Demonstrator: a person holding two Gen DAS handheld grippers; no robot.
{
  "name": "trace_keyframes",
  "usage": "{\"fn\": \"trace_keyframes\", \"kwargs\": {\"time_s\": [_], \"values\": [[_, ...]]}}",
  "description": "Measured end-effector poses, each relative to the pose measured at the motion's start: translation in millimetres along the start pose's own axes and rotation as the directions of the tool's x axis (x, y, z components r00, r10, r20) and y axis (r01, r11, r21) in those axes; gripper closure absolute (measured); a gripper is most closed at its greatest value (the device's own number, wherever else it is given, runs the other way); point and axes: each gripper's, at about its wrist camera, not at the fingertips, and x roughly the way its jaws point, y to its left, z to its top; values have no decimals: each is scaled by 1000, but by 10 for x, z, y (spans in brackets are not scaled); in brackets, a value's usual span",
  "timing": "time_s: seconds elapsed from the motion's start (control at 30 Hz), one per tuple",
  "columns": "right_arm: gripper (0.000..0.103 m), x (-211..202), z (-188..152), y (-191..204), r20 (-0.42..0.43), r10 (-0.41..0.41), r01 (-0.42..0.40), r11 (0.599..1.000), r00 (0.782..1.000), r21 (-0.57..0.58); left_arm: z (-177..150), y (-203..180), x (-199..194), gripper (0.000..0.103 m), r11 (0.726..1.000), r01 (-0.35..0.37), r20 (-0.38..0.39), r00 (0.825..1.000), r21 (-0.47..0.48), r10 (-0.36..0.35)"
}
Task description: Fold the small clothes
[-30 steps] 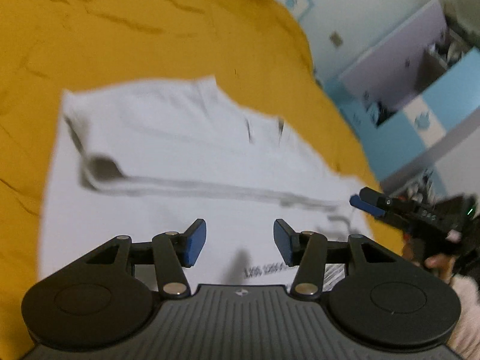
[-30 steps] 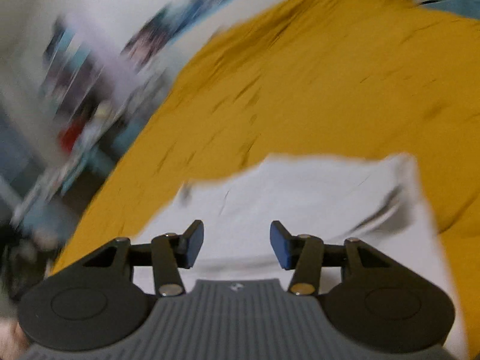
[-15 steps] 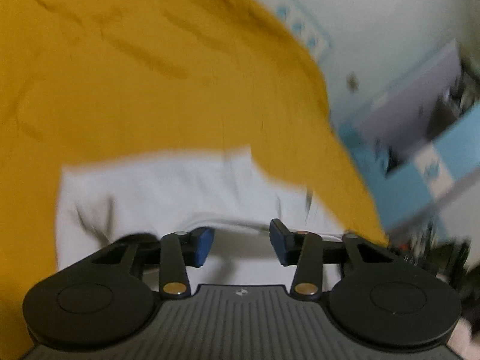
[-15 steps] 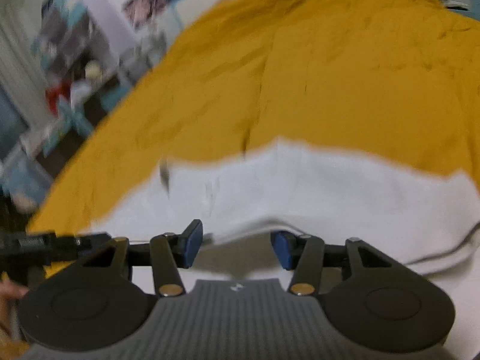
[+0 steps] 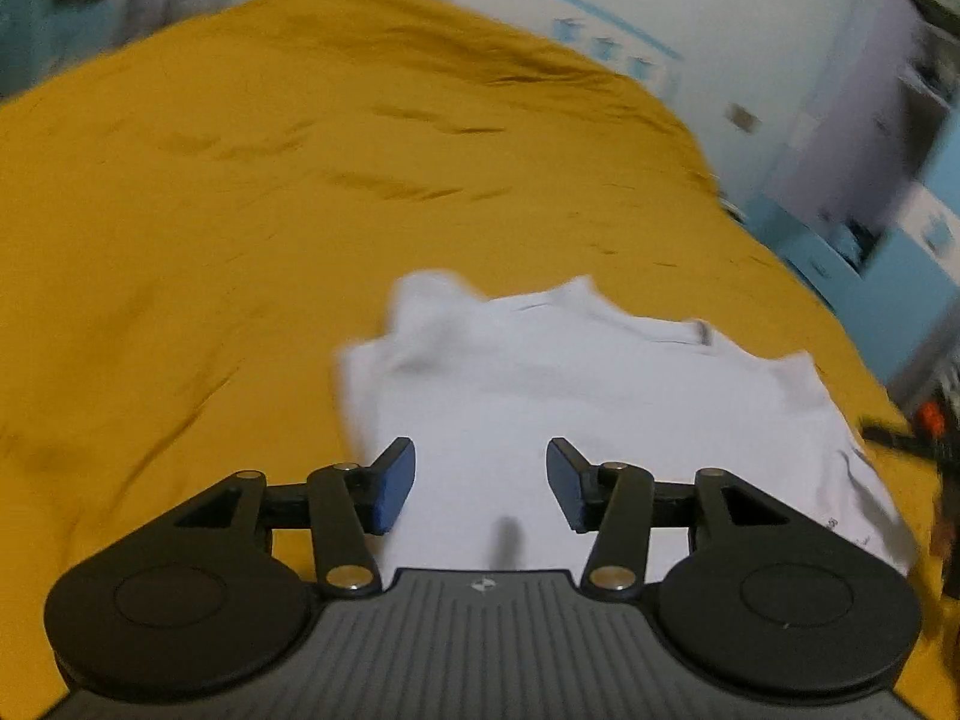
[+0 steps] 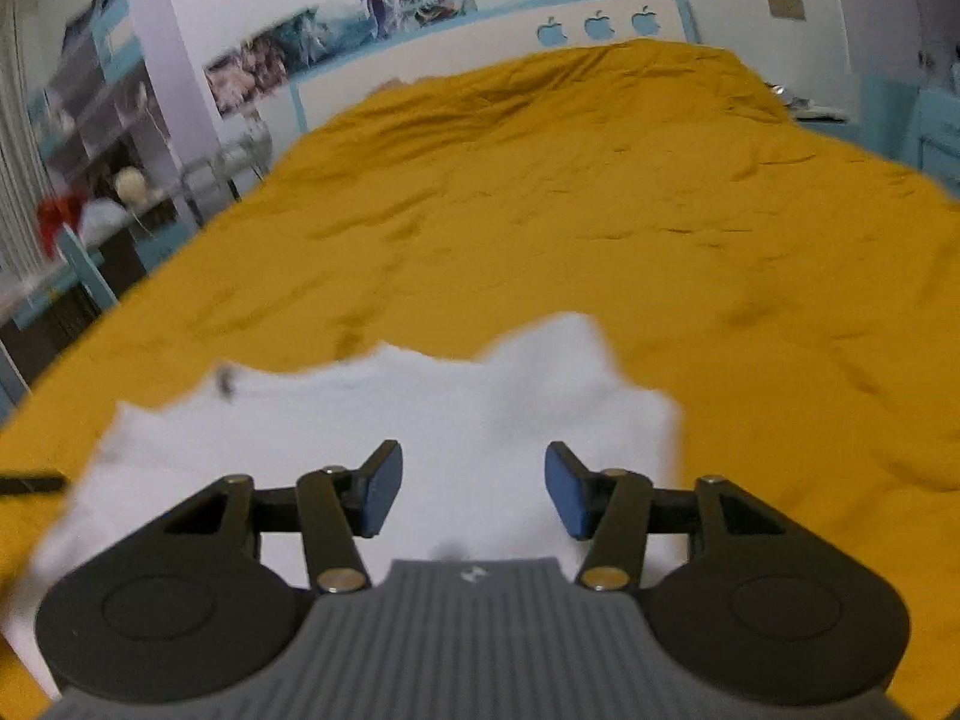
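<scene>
A small white garment (image 5: 588,384) lies partly folded on the mustard-yellow bedspread (image 5: 240,210), its far edge bunched. My left gripper (image 5: 480,486) is open and empty, hovering over the garment's near left part. In the right wrist view the same white garment (image 6: 384,420) lies on the bedspread (image 6: 600,180). My right gripper (image 6: 474,495) is open and empty above its near edge. The tip of the left gripper (image 6: 30,482) shows at the left edge of the right wrist view.
A white and blue headboard (image 6: 540,42) with apple shapes stands at the far end of the bed. Shelves with clutter (image 6: 102,138) stand left of the bed. Blue and white furniture (image 5: 888,180) stands to the right in the left wrist view.
Both grippers have drawn back and risen from the garment, staying open. The garment now appears smaller and further folded, with more of the bedspread in view.
</scene>
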Motion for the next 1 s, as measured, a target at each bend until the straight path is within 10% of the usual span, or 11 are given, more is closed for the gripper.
{"fn": "trace_keyframes", "kwargs": {"time_s": [0.37, 0.47, 0.67, 1.0], "values": [[49, -582, -553, -455, -106, 76, -66, 993, 991, 96, -755, 623, -675, 45, 941, 117, -57, 988, -319, -142], [77, -532, -596, -444, -127, 105, -87, 987, 986, 138, -820, 563, -599, 45, 925, 152, -14, 986, -349, -168], [99, -597, -609, -364, -150, 66, -52, 994, 986, 97, -781, 374, -513, 100, 935, 148, 19, 989, -321, -150], [103, -1042, -529, -448, -76, 104, -92, 984, 992, 153, -794, 456, -934, 100, 928, 229, 102, 973, -293, -208]]}}
